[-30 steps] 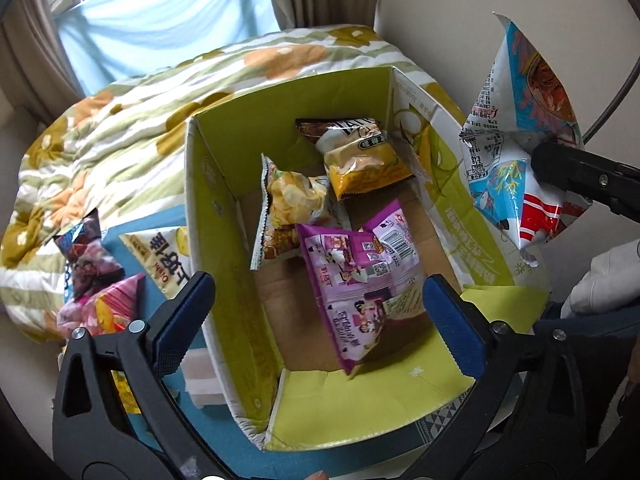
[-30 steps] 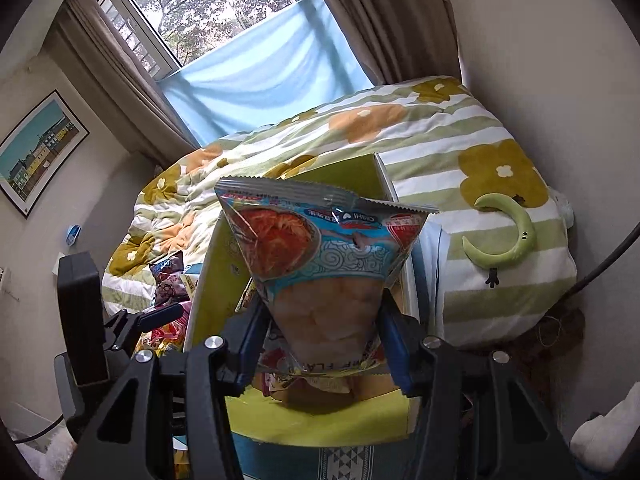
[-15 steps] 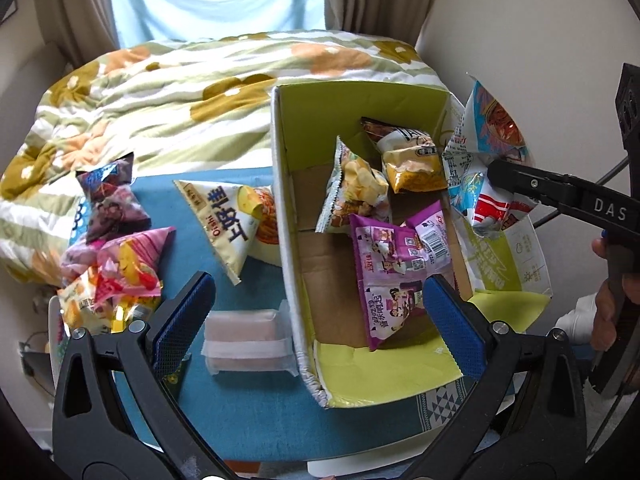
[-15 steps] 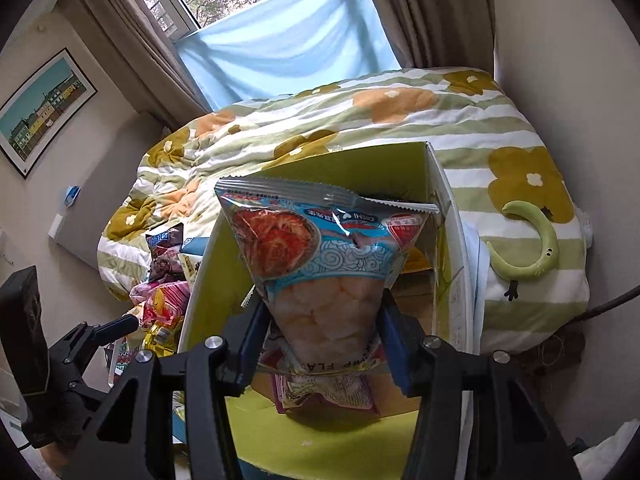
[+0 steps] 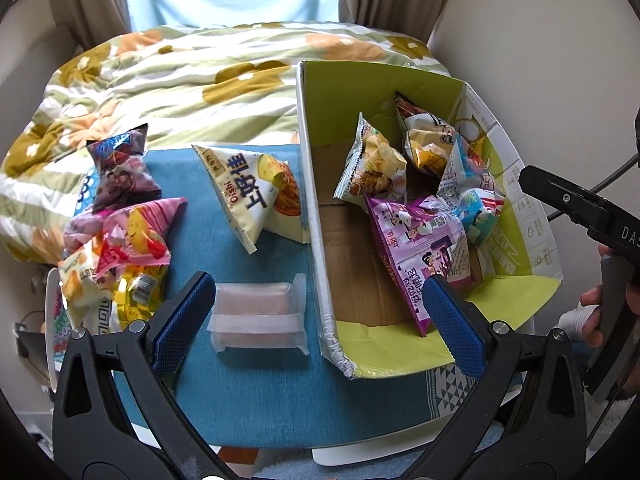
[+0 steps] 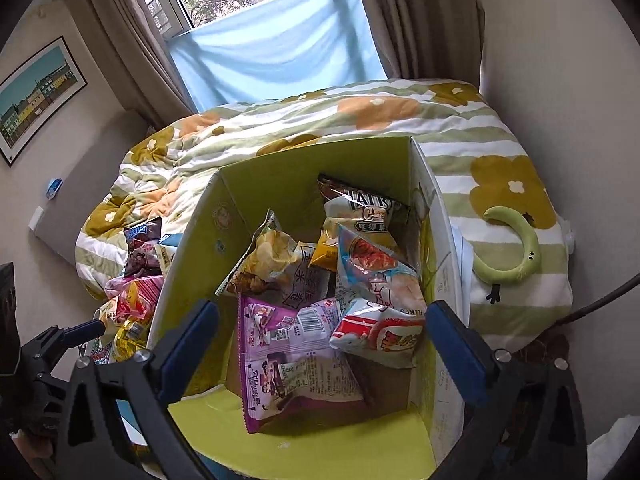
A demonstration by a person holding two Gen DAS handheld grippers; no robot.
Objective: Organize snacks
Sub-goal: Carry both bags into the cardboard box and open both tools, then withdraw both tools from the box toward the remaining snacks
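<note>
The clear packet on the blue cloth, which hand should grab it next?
Probably the left. The left hand-held gripper is open with the clear packet lying between its fingers on the blue cloth. The right hand-held gripper, jaws just opened and empty, hangs over the box, farther away.

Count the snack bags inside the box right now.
4 show in the box: brown-and-gold bag at the back, chip bag left of it, blue-and-red bag by the right wall, purple bag in front. More may lie hidden underneath.
</note>
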